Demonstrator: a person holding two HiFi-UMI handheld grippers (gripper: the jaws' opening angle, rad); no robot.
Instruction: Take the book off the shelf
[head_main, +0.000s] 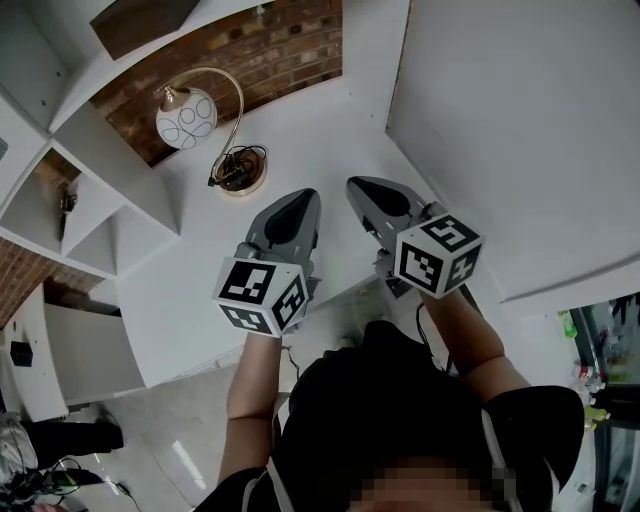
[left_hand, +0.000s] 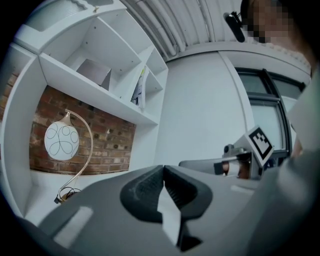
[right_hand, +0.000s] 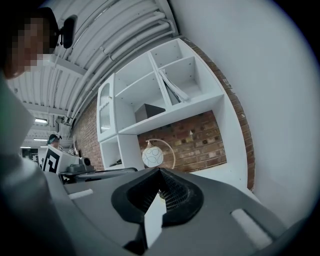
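Note:
The book (left_hand: 139, 90) is thin and leans slanted in an upper compartment of the white shelf unit (left_hand: 95, 87). In the right gripper view the same book (right_hand: 172, 87) leans in the compartment just under the top right one. The head view does not show it. My left gripper (head_main: 303, 197) and right gripper (head_main: 358, 186) hover side by side over the white desk (head_main: 300, 120), well below and short of the shelf. Both are shut with nothing between the jaws: left (left_hand: 163, 167), right (right_hand: 160, 171).
A globe lamp (head_main: 190, 118) on a curved brass arm stands on the desk before a brick wall (left_hand: 110, 145). A grey box (right_hand: 148, 112) sits in the compartment left of the book. A white wall (head_main: 520, 130) bounds the right side.

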